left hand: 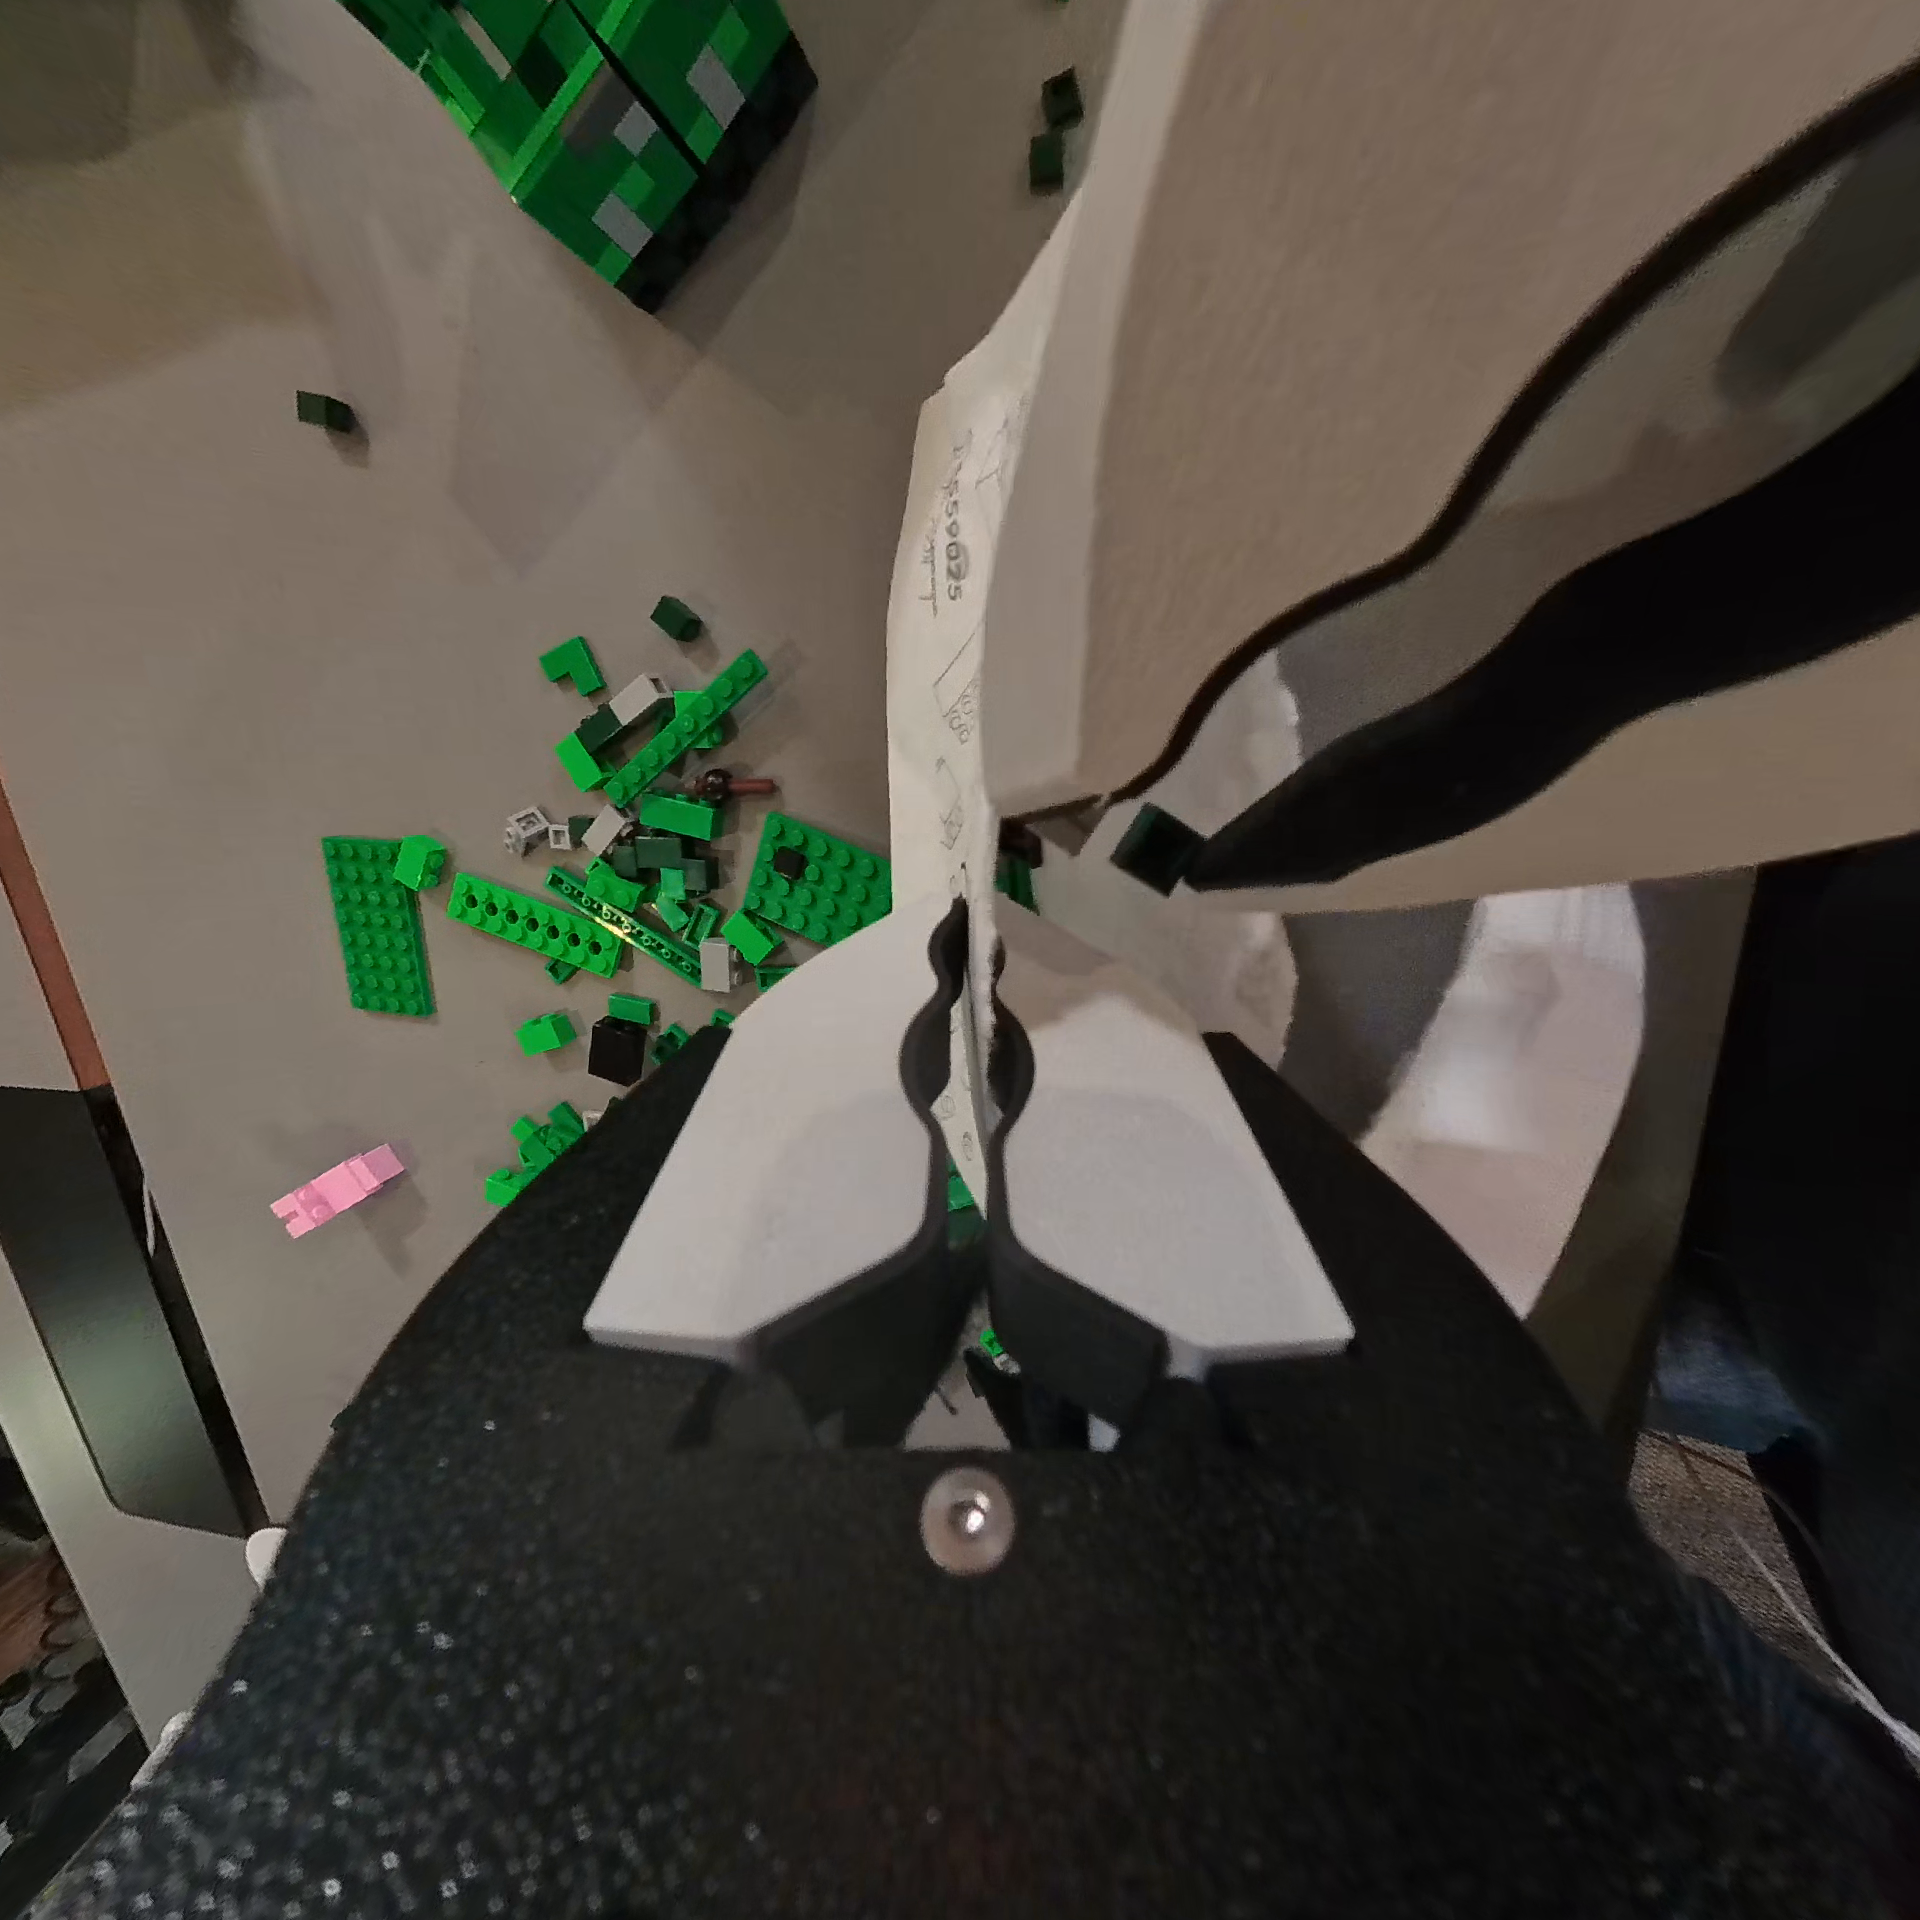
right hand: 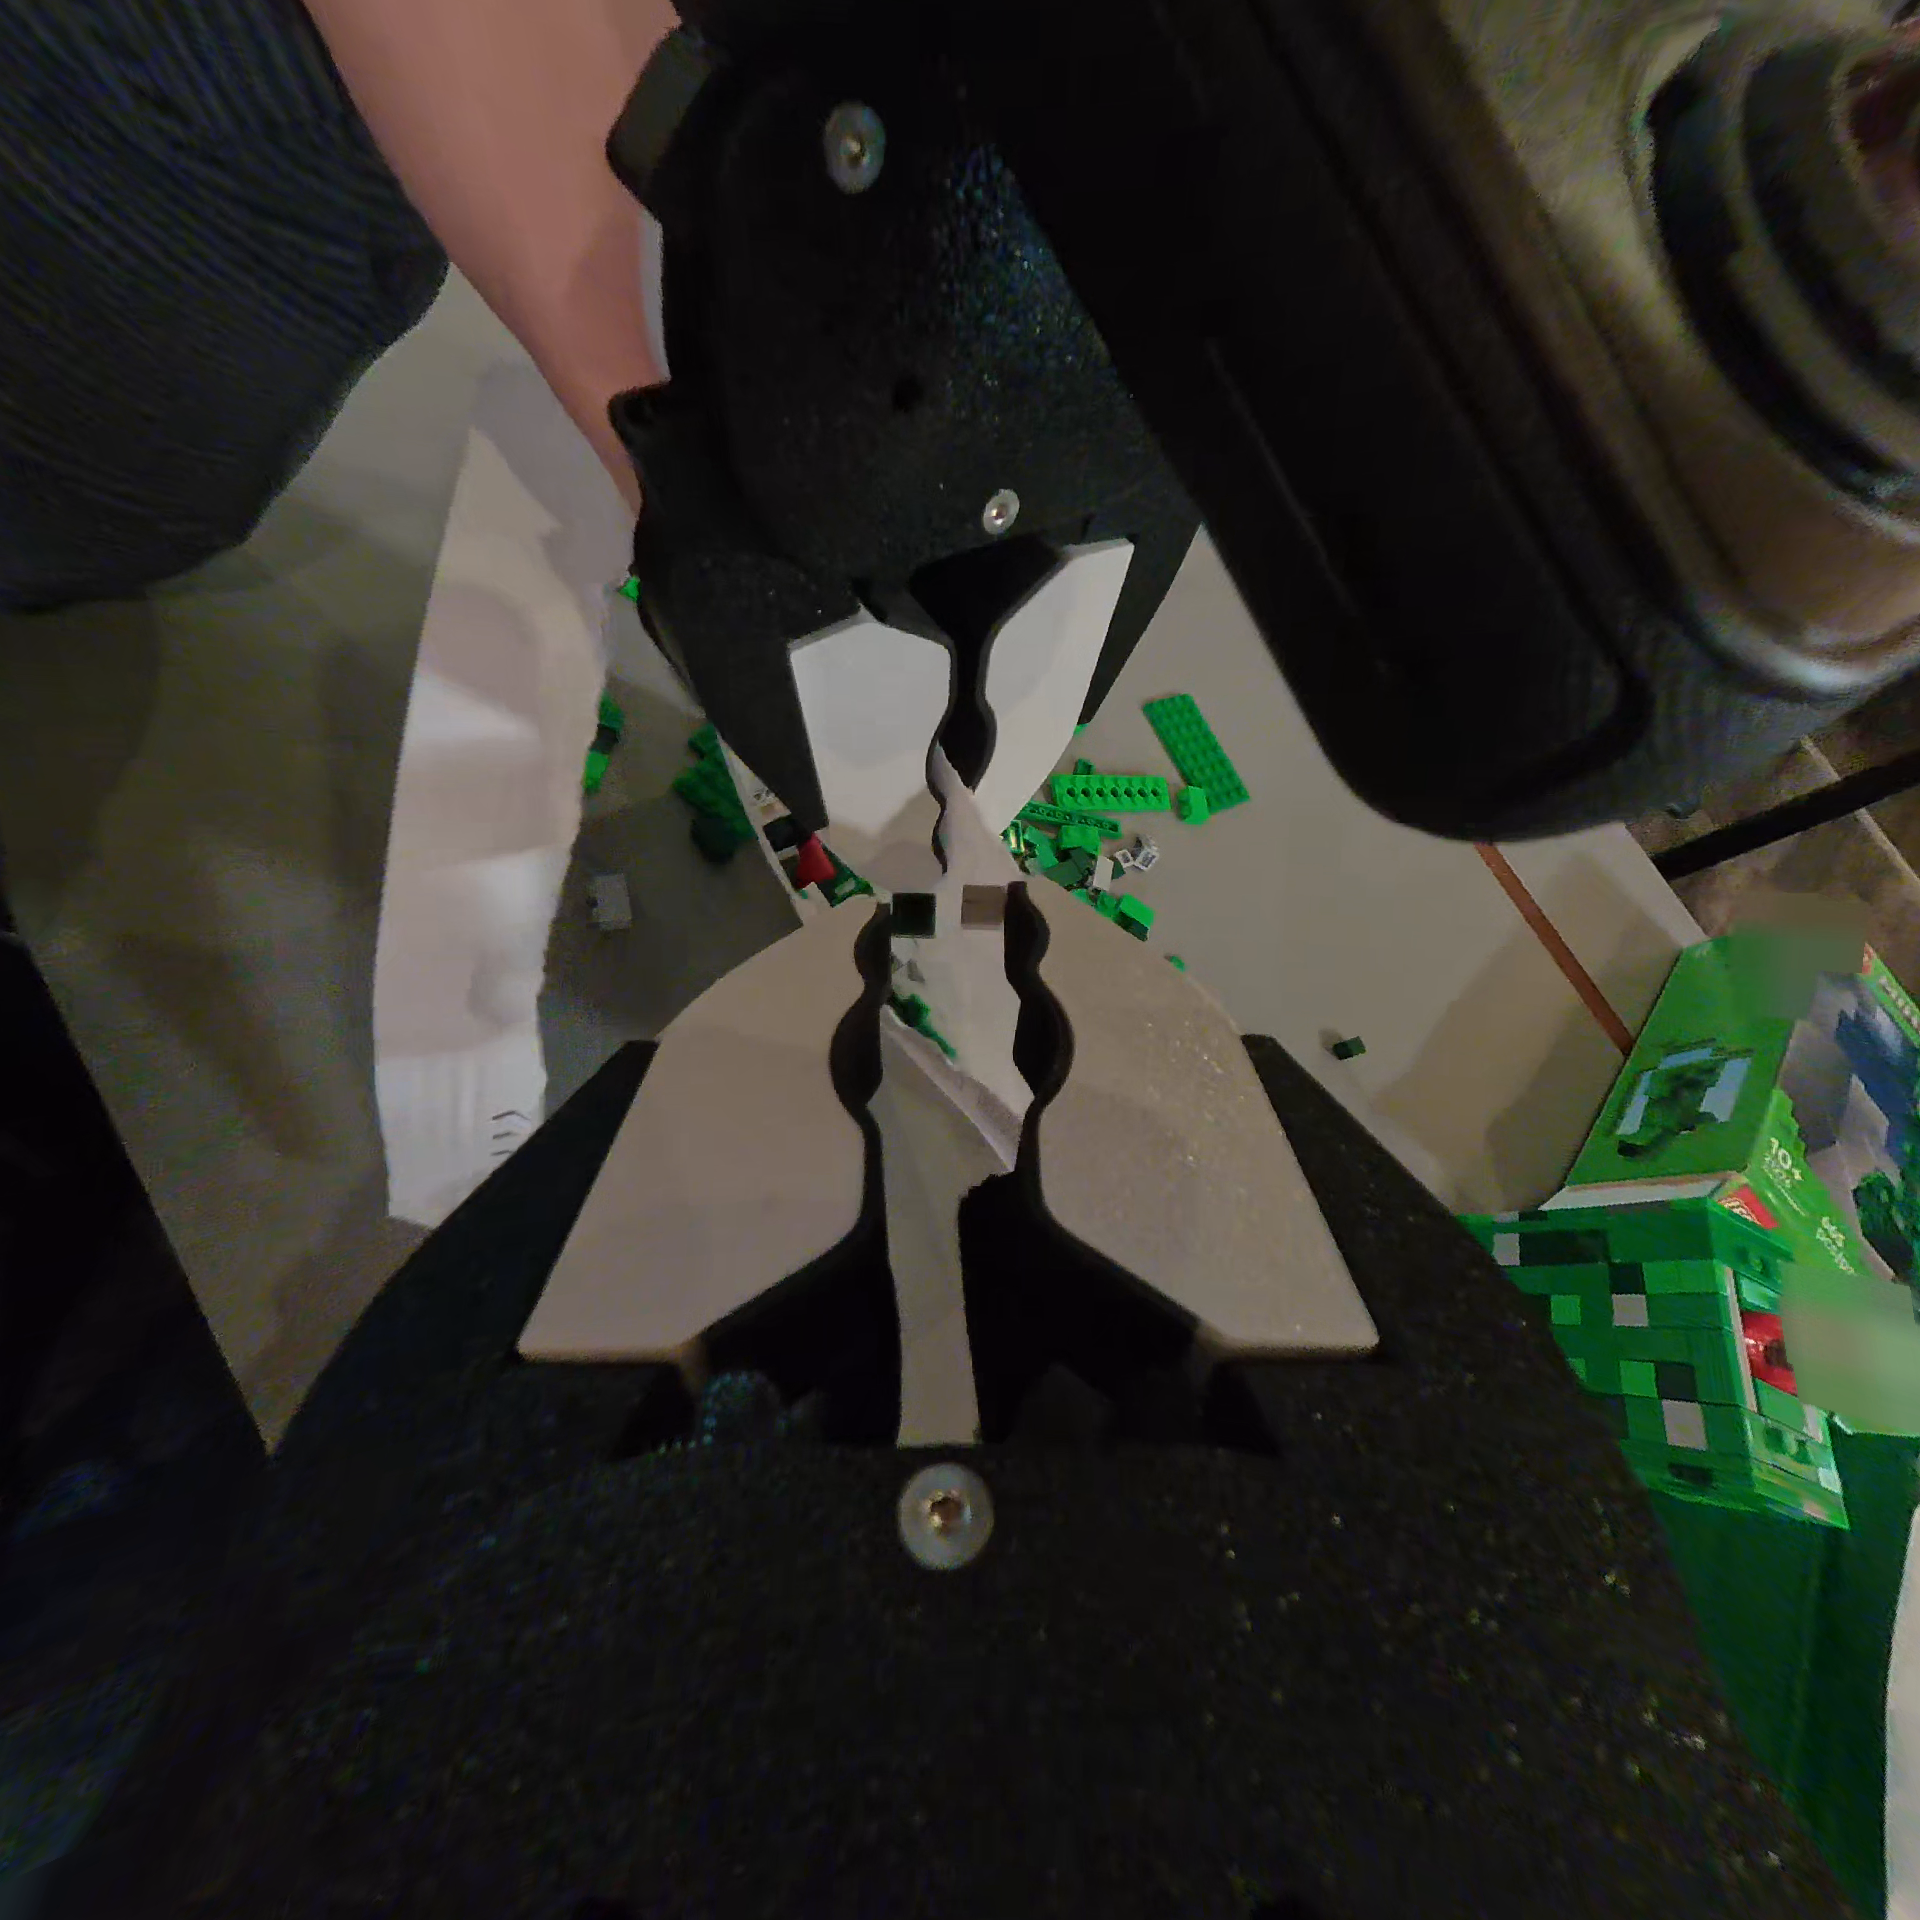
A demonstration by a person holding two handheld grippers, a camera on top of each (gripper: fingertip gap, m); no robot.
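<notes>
The left gripper (left hand: 966, 935) is clamped on the edge of a white printed paper sheet (left hand: 940, 623), which stands up between its wavy black pads and curls away above them. Only the left wrist view shows what the right gripper (left hand: 1164, 847) carries: a small dark green brick (left hand: 1148, 847) pinched at its tip, just beside the paper's edge. The right wrist view shows that same brick (right hand: 914, 912) against one pad with a small grey piece (right hand: 982, 902) beside it in the narrow gap between the fingers (whether the grey piece is gripped too, I cannot tell), and the left gripper (right hand: 951, 790) facing it tip to tip. Below, on the pale tabletop (left hand: 260, 623), lies a loose heap of green bricks (left hand: 644, 862), with a pink piece (left hand: 338, 1190) well apart from it. A built green blocky model (right hand: 1662, 1340) stands near a green product box (right hand: 1714, 1081), the box seen only from the right wrist.
</notes>
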